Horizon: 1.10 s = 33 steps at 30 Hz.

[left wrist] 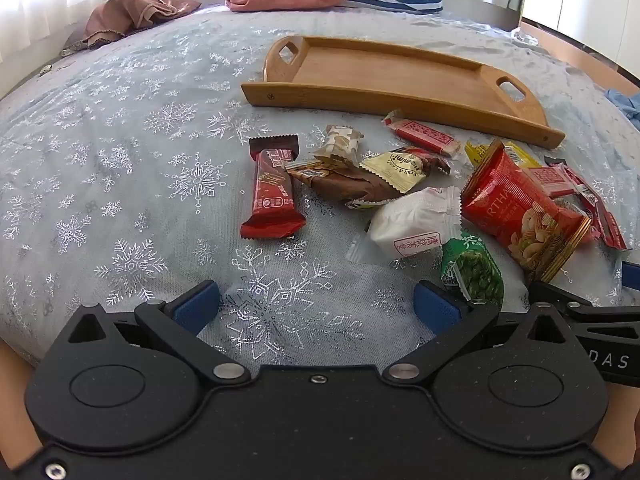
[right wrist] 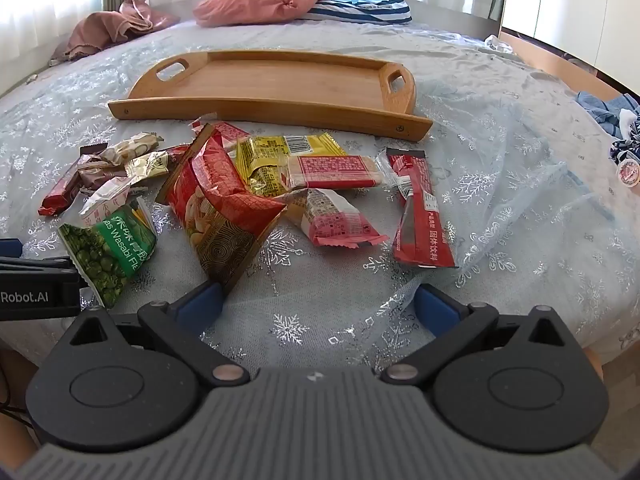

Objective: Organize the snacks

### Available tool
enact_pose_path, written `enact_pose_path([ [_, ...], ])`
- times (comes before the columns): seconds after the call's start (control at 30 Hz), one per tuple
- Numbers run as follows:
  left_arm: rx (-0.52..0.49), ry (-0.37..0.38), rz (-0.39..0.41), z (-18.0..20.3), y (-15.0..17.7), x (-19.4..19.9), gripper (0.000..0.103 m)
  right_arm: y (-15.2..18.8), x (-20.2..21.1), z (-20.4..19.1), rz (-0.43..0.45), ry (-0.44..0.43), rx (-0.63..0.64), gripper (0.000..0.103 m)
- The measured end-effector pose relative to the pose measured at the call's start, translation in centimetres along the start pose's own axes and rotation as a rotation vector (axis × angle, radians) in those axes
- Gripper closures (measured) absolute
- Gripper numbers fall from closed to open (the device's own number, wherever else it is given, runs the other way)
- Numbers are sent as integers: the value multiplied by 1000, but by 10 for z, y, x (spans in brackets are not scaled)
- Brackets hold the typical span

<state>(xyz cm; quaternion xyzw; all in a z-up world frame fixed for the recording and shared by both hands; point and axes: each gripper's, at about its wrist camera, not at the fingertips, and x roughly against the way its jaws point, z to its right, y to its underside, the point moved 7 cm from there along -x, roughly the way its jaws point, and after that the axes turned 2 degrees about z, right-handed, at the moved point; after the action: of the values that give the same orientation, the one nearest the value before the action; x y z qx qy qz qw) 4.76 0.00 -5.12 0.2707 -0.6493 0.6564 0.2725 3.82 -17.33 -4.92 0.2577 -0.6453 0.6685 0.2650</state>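
1. The left gripper (left wrist: 316, 304) hangs low over the snowflake cloth (left wrist: 120, 184) with its blue pads spread wide and nothing between them; only bare cloth lies in the gap.
2. The right gripper (right wrist: 318, 306) is likewise spread wide and holds nothing. Its left pad sits just beside the lower corner of the red nut bag (right wrist: 222, 208); whether they touch I cannot tell.
3. The wooden tray (right wrist: 276, 110) lies beyond the snack pile, near it, with a cut-out handle at each end (no snack lies on its floor).
4. All the snacks lie loose on the cloth in front of the tray, between it and the grippers.
5. At the left edge of the pile, seen from the left wrist, the dark red chocolate bar (left wrist: 272, 188) lies lengthwise, a little apart from the brown wrapper (left wrist: 340, 184) and the white pastry pack (left wrist: 414, 220).
6. The green wasabi pea pack (right wrist: 110, 248) lies just beside the nut bag, close to the left gripper's right finger.
7. Further right lie a yellow packet (right wrist: 276, 156), a pink wafer pack (right wrist: 334, 170) overlapping it, and a long red drink stick (right wrist: 418, 208) at the right edge of the pile.
8. At the far end of the bed rest a pink pillow (right wrist: 256, 2) and a striped cloth (right wrist: 360, 6).
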Motion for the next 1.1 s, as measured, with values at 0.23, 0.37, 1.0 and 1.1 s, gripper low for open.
enact_pose_path([
  [0.23,-3,-3,-1,0,0,0,0,0,0,0,0,1,1,0],
  [0.37,-3,-3,-2,0,0,0,0,0,0,0,2,1,2,0],
  [1.0,-9,-3,1,1,1,0,0,0,0,-1,3,4,4,0],
  [1.1,-9,-4,2,2,1,1,0,1,0,-1,3,4,4,0],
])
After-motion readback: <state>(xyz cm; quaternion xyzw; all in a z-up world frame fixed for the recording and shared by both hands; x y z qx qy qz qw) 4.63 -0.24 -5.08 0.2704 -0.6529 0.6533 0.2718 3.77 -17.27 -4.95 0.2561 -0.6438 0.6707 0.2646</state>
